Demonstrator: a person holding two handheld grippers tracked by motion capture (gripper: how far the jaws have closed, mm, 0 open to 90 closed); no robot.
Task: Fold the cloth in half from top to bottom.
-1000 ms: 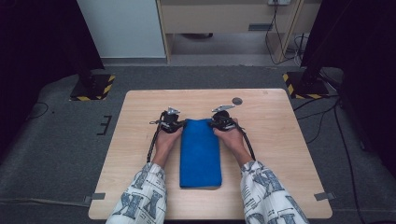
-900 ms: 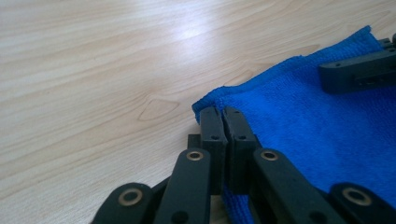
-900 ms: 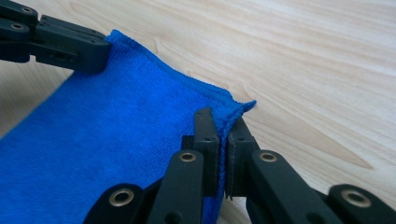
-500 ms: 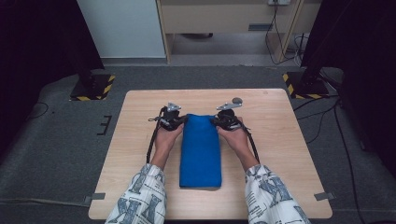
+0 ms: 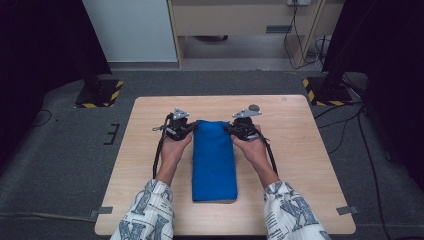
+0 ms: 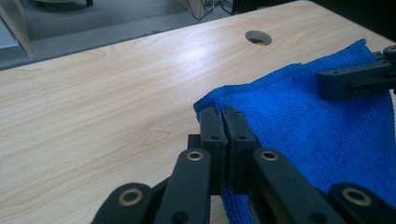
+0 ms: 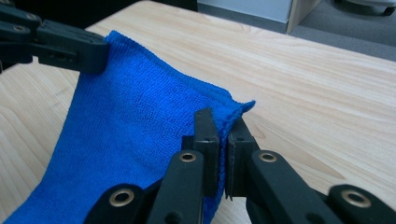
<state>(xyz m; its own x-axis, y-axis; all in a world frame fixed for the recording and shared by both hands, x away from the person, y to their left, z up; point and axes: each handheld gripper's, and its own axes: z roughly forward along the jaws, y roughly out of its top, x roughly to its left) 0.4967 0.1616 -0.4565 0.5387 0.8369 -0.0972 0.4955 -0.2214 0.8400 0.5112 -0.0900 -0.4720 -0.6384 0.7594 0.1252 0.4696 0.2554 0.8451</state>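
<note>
We see a folded, bright blue terry cloth (image 5: 214, 161) lying lengthwise down the middle of the pale rectangular wooden table (image 5: 300, 150), its near end close to the table's near edge and its far end lifted off the wood toward the far edge. The left gripper (image 5: 186, 131) has its two black jaws pressed together on the cloth's far left corner; in the left gripper view (image 6: 224, 122) the blue fabric is pinched between them. The right gripper (image 5: 236, 129) is clamped in the same way on the far right corner, and the right gripper view (image 7: 223, 125) shows the hem caught between its closed jaws. The cloth's far edge runs between the two grippers. A small round cable hole (image 5: 254, 107) sits in the tabletop near the far edge, just beyond the right gripper.
</note>
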